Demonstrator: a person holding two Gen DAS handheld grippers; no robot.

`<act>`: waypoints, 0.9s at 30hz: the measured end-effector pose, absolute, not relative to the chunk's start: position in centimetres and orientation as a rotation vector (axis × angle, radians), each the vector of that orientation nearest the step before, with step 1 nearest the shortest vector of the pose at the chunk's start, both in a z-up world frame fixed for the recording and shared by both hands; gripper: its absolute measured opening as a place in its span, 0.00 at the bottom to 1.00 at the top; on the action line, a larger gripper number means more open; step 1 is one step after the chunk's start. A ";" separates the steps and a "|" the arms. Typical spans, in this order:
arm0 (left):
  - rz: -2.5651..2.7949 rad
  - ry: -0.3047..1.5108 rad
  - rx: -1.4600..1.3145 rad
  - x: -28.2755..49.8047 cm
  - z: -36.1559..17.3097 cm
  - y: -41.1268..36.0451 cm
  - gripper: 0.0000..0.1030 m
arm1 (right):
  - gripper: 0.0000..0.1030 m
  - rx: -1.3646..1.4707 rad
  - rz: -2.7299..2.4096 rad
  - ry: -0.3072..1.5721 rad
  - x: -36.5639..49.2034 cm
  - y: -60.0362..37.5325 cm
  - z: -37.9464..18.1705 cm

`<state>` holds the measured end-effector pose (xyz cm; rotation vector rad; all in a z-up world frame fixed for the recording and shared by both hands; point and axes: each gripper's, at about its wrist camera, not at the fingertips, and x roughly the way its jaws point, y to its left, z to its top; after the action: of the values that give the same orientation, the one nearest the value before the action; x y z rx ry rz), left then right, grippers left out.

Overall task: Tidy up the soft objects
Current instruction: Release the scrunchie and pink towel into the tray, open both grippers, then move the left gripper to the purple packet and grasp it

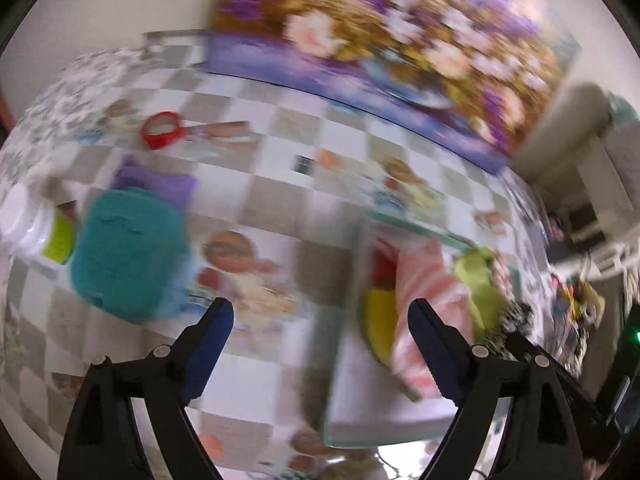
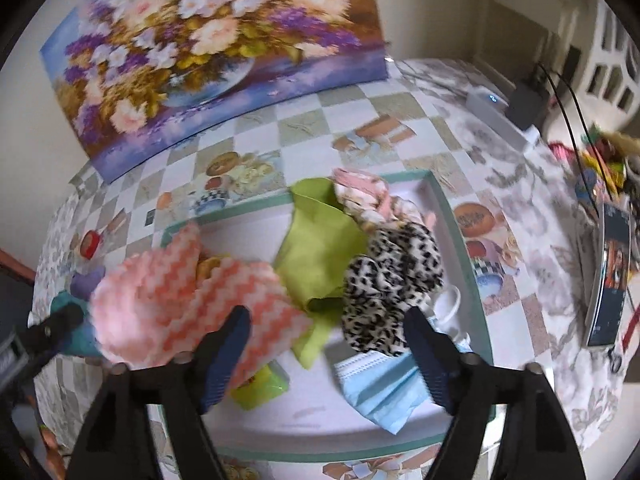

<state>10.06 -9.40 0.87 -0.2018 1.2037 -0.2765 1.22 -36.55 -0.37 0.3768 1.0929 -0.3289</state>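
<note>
A white tray with a teal rim holds several soft things: a pink zigzag cloth, a lime green cloth, a leopard-print scrunchie, a pink floral scrunchie and a blue face mask. My right gripper hangs open above them, holding nothing. In the blurred left wrist view the tray is at the right with the pink cloth. My left gripper is open and empty over the tablecloth left of the tray. A teal towel and a purple cloth lie further left.
A flower painting leans on the wall behind the checkered tablecloth. A red tape roll and a white bottle with a green label stand at the left. A white cup sits in the tray. A phone and cables lie right.
</note>
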 end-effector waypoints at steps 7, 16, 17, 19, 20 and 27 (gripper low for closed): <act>-0.182 1.171 -0.279 11.5 0.9 -4.6 0.93 | 1.00 0.326 -0.297 1.053 2.0 -33.9 0.5; -0.048 1.104 -0.331 12.3 1.5 1.6 0.96 | 1.00 0.321 -0.232 0.991 3.7 -28.8 1.4; -0.037 1.092 -0.333 12.3 1.6 2.2 0.97 | 1.00 0.322 -0.220 0.981 3.9 -28.1 1.6; -0.021 1.072 -0.329 12.4 1.8 3.1 0.98 | 1.00 0.319 -0.199 0.963 4.2 -26.8 1.8; -0.018 1.064 -0.328 12.4 1.9 3.5 0.98 | 1.00 0.314 -0.188 0.954 4.4 -26.0 1.9; -0.001 1.040 -0.345 12.7 2.0 5.7 0.99 | 1.00 0.285 -0.134 0.958 5.7 -21.8 1.3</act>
<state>12.66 5.75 2.01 -0.3445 1.0397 -0.0007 5.67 -21.81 1.31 0.2854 0.9580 -0.1342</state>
